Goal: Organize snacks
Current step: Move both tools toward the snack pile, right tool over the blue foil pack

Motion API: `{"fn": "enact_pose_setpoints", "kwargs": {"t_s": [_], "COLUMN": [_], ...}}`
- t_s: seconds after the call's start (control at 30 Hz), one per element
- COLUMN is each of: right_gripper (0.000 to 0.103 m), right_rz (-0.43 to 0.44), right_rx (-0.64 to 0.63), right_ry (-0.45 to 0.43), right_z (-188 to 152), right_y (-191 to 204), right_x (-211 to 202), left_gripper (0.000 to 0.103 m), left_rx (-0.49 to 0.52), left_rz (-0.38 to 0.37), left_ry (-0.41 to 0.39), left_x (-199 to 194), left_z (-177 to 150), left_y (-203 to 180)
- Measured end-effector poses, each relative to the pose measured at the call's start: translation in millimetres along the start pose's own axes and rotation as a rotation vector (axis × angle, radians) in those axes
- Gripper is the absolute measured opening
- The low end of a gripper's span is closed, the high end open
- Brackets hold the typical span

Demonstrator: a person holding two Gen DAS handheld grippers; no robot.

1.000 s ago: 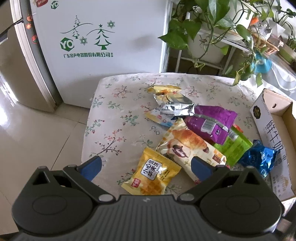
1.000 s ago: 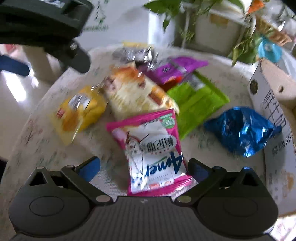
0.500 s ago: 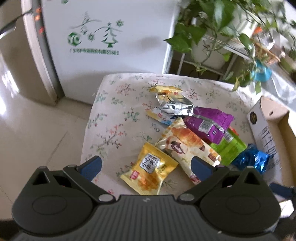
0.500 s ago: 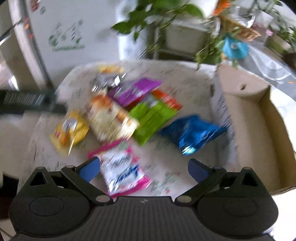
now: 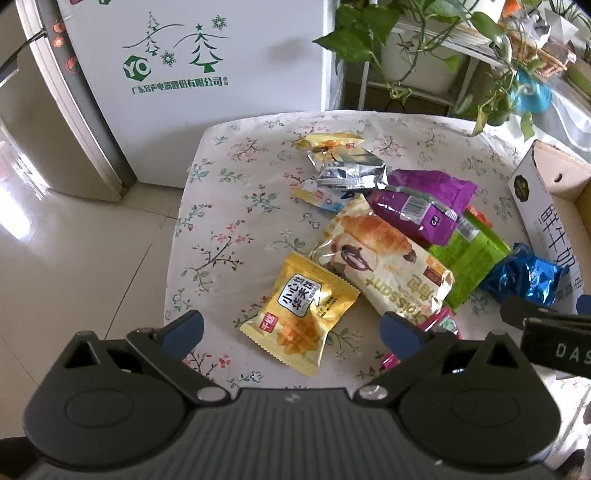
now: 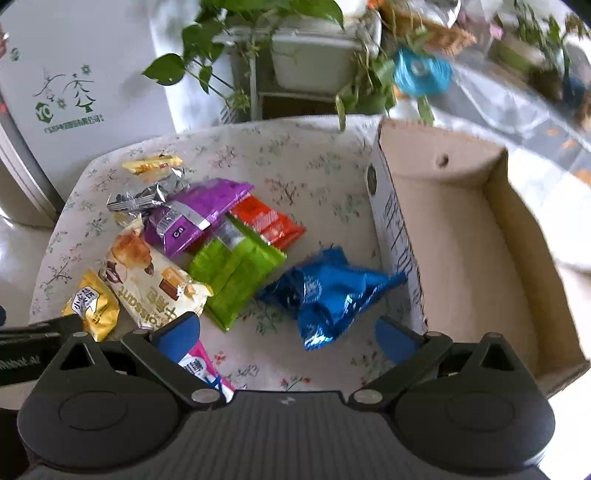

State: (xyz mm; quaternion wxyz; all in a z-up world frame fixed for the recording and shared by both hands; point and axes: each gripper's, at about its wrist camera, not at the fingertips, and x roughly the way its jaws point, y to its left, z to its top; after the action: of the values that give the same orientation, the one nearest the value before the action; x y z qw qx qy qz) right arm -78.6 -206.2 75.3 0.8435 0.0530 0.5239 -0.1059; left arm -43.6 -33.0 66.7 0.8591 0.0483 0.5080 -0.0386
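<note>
1. Worktop (image 5: 229,206), floral cloth: carries the whole snack heap.
2. Cardboard box (image 6: 461,236) at the right edge: nothing in it, so sorting looks barely begun.
3. Croissant pack (image 5: 384,262), purple pack (image 6: 199,210), green pack (image 6: 236,273): overlapping mid-heap.
4. Blue foil bag (image 6: 328,291): touching the box wall, likely first in.
5. Yellow waffle pack (image 5: 299,314): loose, nearest.
6. Left gripper (image 5: 291,326), right gripper (image 6: 288,332): jaws apart, both empty, above the heap.

Home: fridge (image 5: 207,74), potted plants (image 5: 417,33) (on rack), tiled floor (image 5: 74,240), floral tablecloth (image 5: 236,192).
</note>
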Motion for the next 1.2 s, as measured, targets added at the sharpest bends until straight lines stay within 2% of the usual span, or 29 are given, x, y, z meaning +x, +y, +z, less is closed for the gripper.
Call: {"fn": "enact_pose_setpoints", "kwargs": {"t_s": [0.17,0.47,1.2], "right_gripper": [0.103,0.103,0.103], "right_rz": [-0.048,-0.075,-0.118], "right_rx": [-0.025,-0.043,-0.077], "right_ry": [0.008,0.033,0.026], "right_z": [0.6,-0.2,-2.6], "right_y": [8.8,17.5,20.5], "right_x": [0.8,8.6,12.0], "left_gripper": [0.101,0.101,0.1], "left_rx": [-0.005,-0.005,0.006], "left_rz": [0.004,0.029,0.035], "left_ry": [0.035,0.052,0.036], "left_x": [8.7,13.4,10.5], "left_z": [-0.9,-2.0,-2.5], "left_y": [-4.8,-7.3,-10.7]}}
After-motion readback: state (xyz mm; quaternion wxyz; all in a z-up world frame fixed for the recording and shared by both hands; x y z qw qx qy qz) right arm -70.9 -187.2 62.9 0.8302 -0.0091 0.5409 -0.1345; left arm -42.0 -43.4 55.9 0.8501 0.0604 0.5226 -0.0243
